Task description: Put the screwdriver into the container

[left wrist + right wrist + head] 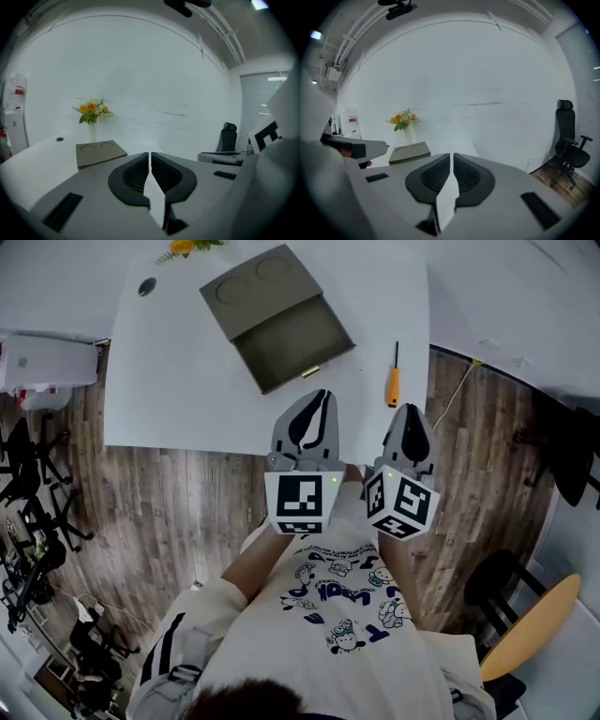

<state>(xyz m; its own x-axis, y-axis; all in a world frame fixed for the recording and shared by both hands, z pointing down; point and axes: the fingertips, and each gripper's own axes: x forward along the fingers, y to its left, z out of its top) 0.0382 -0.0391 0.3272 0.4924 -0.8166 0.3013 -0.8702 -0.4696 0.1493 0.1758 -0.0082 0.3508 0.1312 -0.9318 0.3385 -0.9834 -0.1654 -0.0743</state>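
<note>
Both pairs of jaws are pressed together with nothing between them. This shows in the left gripper (150, 155) view and in the right gripper (452, 156) view, each closed to a thin seam. In the head view the two grippers sit side by side at mid-frame, over the near edge of the white surface (178, 381).

The step in hand looks like the reach for the screwdriver (394, 379), which lies on the surface right of centre in the upper half of the frame. It is just above the right gripper's tips and apart from them. That gripper is the closer one, so it seems best placed to do the pick. Its jaws would need to spread before coming down, then straddle the orange handle across its width, since the handle is thicker and likely easier to pinch than the thin shaft.

The screwdriver's long axis runs almost straight up the frame. The handle is at the lower end and the dark shaft points toward the top, leaning slightly right. The olive container (281, 320) lies up and left of it, well apart, with its open tray turned toward the lower right.
</note>
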